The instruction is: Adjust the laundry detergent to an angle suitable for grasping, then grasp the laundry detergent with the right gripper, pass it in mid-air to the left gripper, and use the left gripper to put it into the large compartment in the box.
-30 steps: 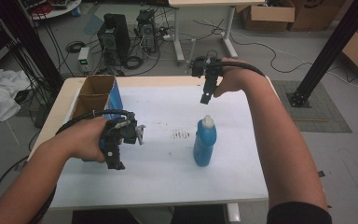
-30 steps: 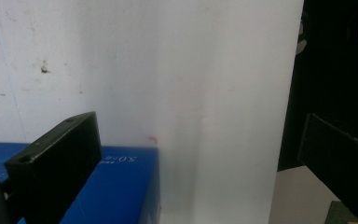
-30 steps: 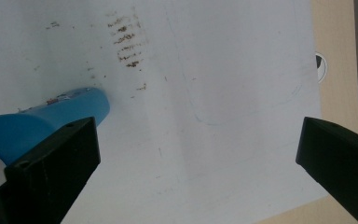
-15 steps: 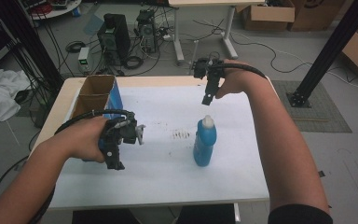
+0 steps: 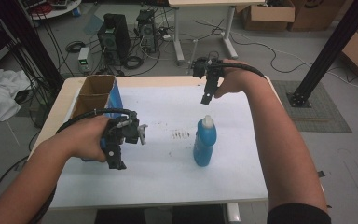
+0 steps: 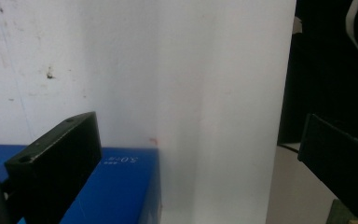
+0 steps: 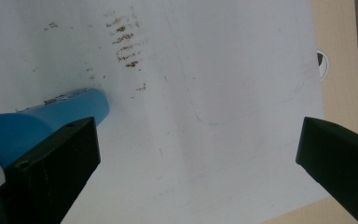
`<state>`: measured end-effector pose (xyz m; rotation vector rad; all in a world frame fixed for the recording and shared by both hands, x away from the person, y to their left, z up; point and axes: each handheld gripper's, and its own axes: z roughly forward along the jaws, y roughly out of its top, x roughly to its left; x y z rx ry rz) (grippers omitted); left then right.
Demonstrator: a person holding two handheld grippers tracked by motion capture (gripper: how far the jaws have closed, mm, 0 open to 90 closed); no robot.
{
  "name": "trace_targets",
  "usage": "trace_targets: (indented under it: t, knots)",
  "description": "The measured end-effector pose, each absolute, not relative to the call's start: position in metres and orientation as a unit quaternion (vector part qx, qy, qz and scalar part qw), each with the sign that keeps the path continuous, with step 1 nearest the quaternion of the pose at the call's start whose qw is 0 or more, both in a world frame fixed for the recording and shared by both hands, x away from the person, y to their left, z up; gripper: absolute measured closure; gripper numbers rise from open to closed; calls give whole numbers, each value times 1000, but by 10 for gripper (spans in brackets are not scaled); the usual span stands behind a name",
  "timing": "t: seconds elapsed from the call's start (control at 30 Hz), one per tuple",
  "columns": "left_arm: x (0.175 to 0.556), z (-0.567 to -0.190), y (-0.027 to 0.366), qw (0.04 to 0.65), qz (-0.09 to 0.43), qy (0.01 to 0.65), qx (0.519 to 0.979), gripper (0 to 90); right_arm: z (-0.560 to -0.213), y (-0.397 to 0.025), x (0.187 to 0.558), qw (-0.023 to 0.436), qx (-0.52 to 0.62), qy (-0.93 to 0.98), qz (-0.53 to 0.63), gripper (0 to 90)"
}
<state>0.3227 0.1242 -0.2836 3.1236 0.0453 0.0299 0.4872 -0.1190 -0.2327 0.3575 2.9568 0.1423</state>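
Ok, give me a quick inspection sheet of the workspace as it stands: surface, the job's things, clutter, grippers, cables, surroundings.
Surface: white sheet covers the table, with a patch of brown smudges near the middle.
Job's things: blue bottle stands upright, white cap on, untouched; open cardboard box with a blue side sits at the left edge.
Clutter: nothing seen.
Grippers: left gripper open, low over the sheet beside the box; right gripper open, pointing down, raised above and beyond the bottle.
Cables: a black cable trails from the left gripper, another from the right.
Surroundings: computer towers, floor wiring, cardboard boxes, white cloth on the floor.
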Motion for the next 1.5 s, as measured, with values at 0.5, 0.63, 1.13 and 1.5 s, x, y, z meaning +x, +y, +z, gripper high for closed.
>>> trace_targets:
  t: [0.5,0.63,1.13,1.5]
  knots:
    - [325,-285,129,13,13,23,1000,1,-232,-122,488,82,119,989,37,0]
    - [323,-283,126,12,12,22,1000,1,-232,-127,485,82,124,988,41,0]
    - [319,-278,126,11,20,16,1000,1,-225,-147,476,89,171,967,165,0]
    - [317,-280,132,13,19,21,999,1,-202,-155,468,97,191,892,398,0]
